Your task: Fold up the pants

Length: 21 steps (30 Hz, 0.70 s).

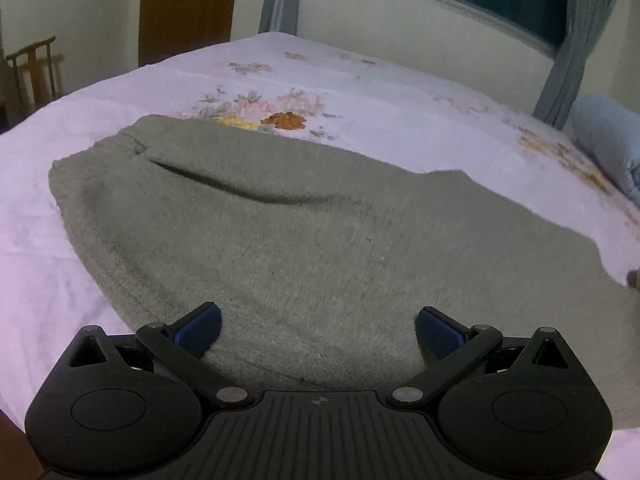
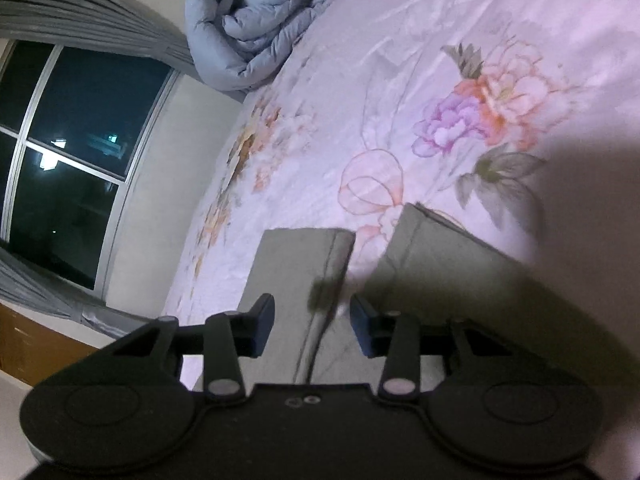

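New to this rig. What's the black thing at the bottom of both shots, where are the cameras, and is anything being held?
No robot arm here: a person holds a two-finger gripper in each hand, and each gripper carries a fisheye camera looking along its fingers. The black shape at the bottom is the gripper itself.

Left wrist view: the left gripper is wide open over the waist end of grey-green pants lying flat on a floral bedsheet.

Right wrist view: the right gripper is partly open over the two leg ends. A grey duvet is bundled at the bed's far end.

Neither gripper holds anything.
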{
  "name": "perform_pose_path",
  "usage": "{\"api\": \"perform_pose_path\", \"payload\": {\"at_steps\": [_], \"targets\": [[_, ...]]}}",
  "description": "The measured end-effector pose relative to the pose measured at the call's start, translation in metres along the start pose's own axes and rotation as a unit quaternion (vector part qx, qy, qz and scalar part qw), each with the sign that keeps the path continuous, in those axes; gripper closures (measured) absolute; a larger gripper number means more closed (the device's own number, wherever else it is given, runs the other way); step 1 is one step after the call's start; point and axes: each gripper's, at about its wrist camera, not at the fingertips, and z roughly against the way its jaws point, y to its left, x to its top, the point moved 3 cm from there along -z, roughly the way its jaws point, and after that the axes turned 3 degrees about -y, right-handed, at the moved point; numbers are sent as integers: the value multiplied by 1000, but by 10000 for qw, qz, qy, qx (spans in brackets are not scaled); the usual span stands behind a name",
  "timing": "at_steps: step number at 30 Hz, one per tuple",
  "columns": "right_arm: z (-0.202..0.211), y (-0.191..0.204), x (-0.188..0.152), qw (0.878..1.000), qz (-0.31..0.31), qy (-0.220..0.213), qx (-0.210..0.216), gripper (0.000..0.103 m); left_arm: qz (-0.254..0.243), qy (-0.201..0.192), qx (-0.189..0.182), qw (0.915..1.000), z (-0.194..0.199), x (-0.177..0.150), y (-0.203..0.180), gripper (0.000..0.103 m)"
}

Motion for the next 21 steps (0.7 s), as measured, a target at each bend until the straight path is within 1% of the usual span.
{"api": "perform_pose_path", "payload": {"at_steps": [2, 3, 4, 5, 6, 7, 9, 11, 13, 14, 15, 17, 19, 20, 21], "targets": [[-7, 3, 0, 10000, 43, 82, 11, 71, -46, 36, 7, 10000, -1, 0, 0, 0], [-11, 4, 0, 9999, 66, 149, 8, 79, -37, 47, -9, 10000, -1, 0, 0, 0], [-15, 6, 0, 9997, 92, 226, -5, 99, -34, 52, -25, 10000, -1, 0, 1, 0], [-18, 7, 0, 9995, 140, 295, -51, 103, -34, 58, -38, 10000, -1, 0, 2, 0], [-19, 10, 0, 9994, 183, 305, -54, 103, -24, 65, -50, 10000, 0, 0, 2, 0], [-15, 16, 2, 9992, 234, 302, 80, 103, -14, 70, -64, 10000, -1, 0, 2, 0], [6, 37, 5, 9982, 376, 125, 446, 103, -26, 91, -91, 9999, -3, 1, 3, 0], [49, 59, 8, 9941, 369, -281, 979, 103, -52, 109, -134, 9998, -4, 2, 4, 0], [93, 65, 7, 9894, 540, -687, 1163, 103, -129, 151, -199, 9996, -4, 2, 5, 0], [109, 58, 4, 9894, 462, -764, 1145, 103, -216, 190, -242, 9993, -6, 2, 6, 0], [119, 45, 1, 9913, 388, -780, 988, 103, -290, 222, -275, 9990, -6, 2, 6, 0], [124, 8, -10, 9960, 384, -703, 393, 103, -446, 281, -355, 9980, -6, 2, 6, 0], [107, -38, -21, 9992, 130, -296, -252, 103, -539, 318, -409, 9972, -6, 2, 6, 0], [104, -54, -24, 9993, -68, -213, -304, 103, -564, 332, -432, 9969, -6, 2, 6, 0], [104, -62, -26, 9993, -238, -229, -154, 103, -588, 342, -453, 9967, -6, 2, 6, 0]]}}
